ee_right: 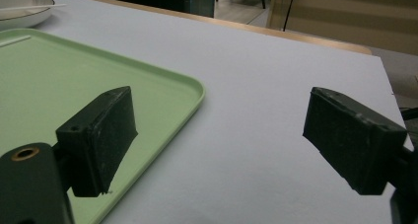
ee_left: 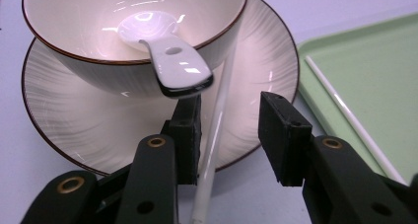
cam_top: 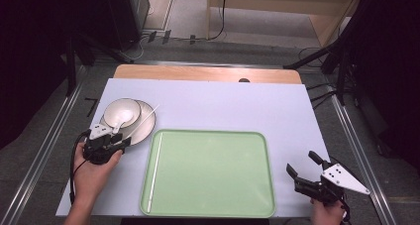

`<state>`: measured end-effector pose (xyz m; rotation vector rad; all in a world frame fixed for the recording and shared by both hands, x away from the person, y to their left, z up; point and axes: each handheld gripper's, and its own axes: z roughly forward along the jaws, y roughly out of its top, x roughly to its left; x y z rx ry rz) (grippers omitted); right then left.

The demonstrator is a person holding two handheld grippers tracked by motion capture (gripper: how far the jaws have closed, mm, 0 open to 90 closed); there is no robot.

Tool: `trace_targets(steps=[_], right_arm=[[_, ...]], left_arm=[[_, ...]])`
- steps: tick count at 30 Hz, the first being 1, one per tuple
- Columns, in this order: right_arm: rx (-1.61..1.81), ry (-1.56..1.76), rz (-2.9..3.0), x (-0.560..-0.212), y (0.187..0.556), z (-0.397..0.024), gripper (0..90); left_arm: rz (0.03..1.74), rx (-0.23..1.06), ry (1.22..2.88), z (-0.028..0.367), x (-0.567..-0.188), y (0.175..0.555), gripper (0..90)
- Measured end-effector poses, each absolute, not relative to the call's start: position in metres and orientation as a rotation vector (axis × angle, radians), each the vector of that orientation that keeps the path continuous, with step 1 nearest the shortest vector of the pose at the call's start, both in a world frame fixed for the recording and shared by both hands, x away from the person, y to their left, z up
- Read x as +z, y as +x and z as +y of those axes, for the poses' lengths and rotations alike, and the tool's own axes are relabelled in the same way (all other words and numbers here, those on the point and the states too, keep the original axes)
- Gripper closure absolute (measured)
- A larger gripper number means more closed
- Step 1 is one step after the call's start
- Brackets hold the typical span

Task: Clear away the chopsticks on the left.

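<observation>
Landmark: green tray [cam_top: 208, 173], lying on the white table [cam_top: 223, 101].

Left of the tray's far-left corner, a plate [cam_top: 141, 128] is sitting with a bowl [cam_top: 121, 112] on it; a white spoon [ee_left: 167, 61] is resting in the bowl, its handle hanging over the near rim. One white chopstick [ee_left: 217, 120] is lying across the plate beside the bowl, its near end coming off the plate's edge. A second chopstick [cam_top: 154, 170] is lying inside the tray, along its left side.

The left gripper [cam_top: 116, 140] is hovering at the plate's near edge, left of the tray. Its jaws are standing apart, released, with the first chopstick running between them; the pads are not pressing on it.

The right gripper [cam_top: 303, 168] is hovering over the table just right of the tray's near-right corner, jaws standing wide apart with nothing in them.
</observation>
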<state>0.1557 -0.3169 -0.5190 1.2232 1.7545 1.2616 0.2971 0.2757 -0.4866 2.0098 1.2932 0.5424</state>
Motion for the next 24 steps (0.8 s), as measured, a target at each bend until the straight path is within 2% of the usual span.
trace_targets(steps=[6,13,24], right_arm=[[1.261,1.227,1.755,-0.52,0.156,-0.317,13.1],[1.257,1.23,1.756,-0.52,0.156,-0.316,13.1],[1.258,1.228,1.752,-0.52,0.155,-0.317,13.1]], left_arm=[[1.307,0.508,2.047,0.275,-0.493,0.309,67.0],[1.281,0.464,2.112,0.27,-0.499,0.312,84.2],[1.225,0.477,2.092,0.268,-0.491,0.305,85.0]])
